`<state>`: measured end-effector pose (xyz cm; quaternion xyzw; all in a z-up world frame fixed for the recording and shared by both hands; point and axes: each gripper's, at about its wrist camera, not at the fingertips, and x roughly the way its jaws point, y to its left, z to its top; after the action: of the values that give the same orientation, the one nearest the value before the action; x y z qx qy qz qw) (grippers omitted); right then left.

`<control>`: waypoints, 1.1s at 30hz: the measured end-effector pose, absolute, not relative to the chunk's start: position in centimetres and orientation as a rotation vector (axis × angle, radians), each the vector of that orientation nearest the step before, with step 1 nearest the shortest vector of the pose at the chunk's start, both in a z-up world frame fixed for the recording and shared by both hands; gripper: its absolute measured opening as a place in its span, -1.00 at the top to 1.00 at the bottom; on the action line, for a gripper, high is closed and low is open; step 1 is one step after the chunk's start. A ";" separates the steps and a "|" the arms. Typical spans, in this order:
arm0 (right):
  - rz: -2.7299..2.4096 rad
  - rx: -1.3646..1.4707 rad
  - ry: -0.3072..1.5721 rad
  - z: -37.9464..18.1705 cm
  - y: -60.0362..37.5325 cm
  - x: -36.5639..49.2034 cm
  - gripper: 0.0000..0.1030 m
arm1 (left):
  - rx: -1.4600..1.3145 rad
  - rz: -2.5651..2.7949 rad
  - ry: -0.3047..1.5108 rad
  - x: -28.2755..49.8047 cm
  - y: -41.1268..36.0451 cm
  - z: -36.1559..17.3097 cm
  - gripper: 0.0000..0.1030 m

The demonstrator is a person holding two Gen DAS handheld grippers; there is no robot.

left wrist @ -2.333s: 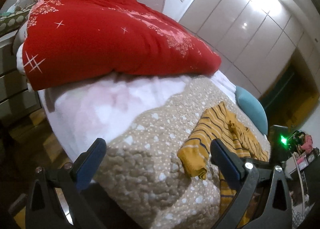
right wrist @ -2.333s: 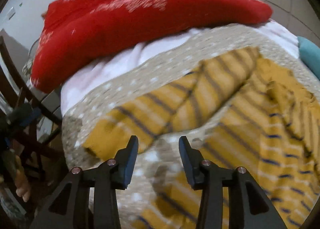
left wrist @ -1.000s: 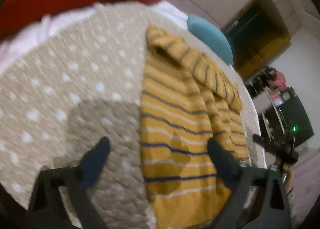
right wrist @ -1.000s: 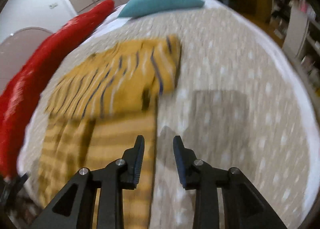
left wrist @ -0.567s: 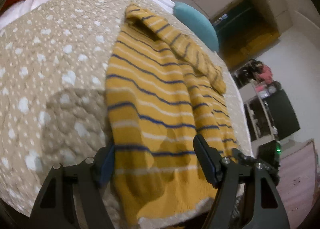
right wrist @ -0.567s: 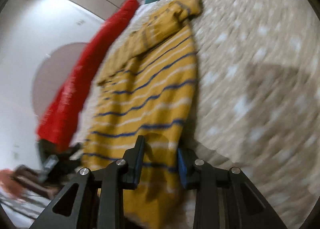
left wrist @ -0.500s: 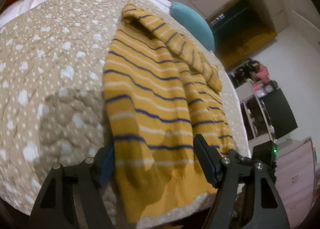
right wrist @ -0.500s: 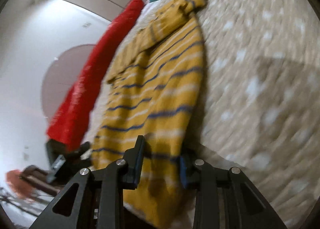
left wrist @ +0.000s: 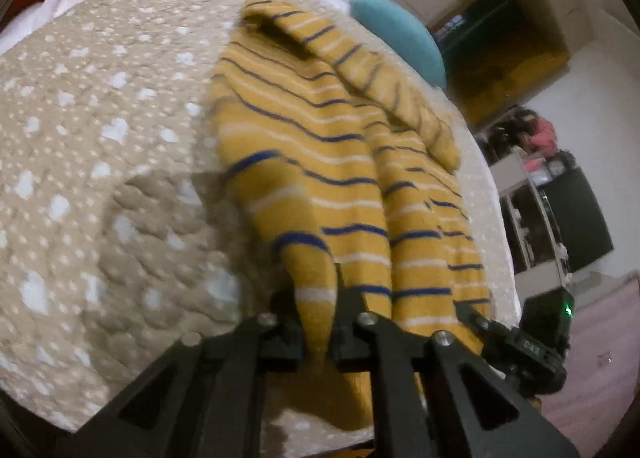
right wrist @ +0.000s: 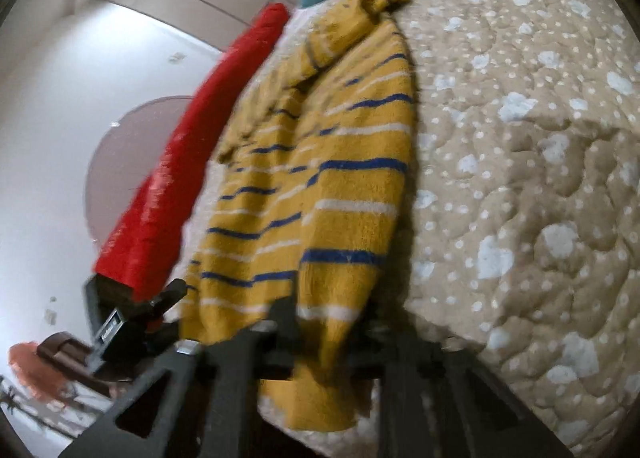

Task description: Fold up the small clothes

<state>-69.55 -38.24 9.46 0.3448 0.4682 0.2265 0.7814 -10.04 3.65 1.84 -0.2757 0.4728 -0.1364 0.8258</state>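
A small mustard-yellow sweater with blue and white stripes [left wrist: 320, 146] lies lengthwise on a beige dotted quilt [left wrist: 100, 118]. My left gripper [left wrist: 316, 298] is shut on the sweater's near hem at its left corner, and the cloth rises into a ridge between the fingers. My right gripper [right wrist: 328, 310] is shut on the hem at the right corner of the sweater [right wrist: 332, 178]. The right gripper also shows at the lower right in the left wrist view [left wrist: 500, 334], and the left gripper at the lower left in the right wrist view [right wrist: 132, 310]. A sleeve lies folded across the far end.
A red duvet [right wrist: 168, 170] lies along the far left side of the bed, on a white blanket [left wrist: 60, 2]. A teal pillow [left wrist: 400, 42] sits at the far end. The quilt [right wrist: 540, 138] spreads right of the sweater. Shelves and furniture [left wrist: 552, 198] stand beyond the bed's edge.
Both grippers have closed on the sweater's near hem, the left from wide open. The hem has lifted and bunched up between the fingers of each.
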 end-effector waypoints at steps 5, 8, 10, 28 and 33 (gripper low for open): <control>0.482 0.730 0.968 11.9 -39.2 -71.1 0.83 | -0.524 -0.274 0.921 -13.3 4.7 5.1 0.84; 0.504 0.715 0.938 13.9 -40.4 -73.6 0.84 | -0.535 -0.293 0.886 -16.3 5.9 6.6 0.85; 0.532 0.722 0.934 14.5 -40.8 -75.3 0.84 | -0.544 -0.315 0.879 -18.7 6.2 6.9 0.85; 0.593 0.548 0.836 21.3 -40.1 -71.3 0.83 | -0.469 -0.344 0.791 -11.5 5.4 11.4 0.84; 0.555 0.563 0.803 23.9 -40.0 -62.0 0.83 | -0.425 -0.265 0.826 -0.5 4.4 12.2 0.84</control>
<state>-61.97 -39.97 23.86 0.2669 0.3804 0.2633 0.8454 -0.47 4.42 12.16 -0.2044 0.3970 -0.1275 0.8856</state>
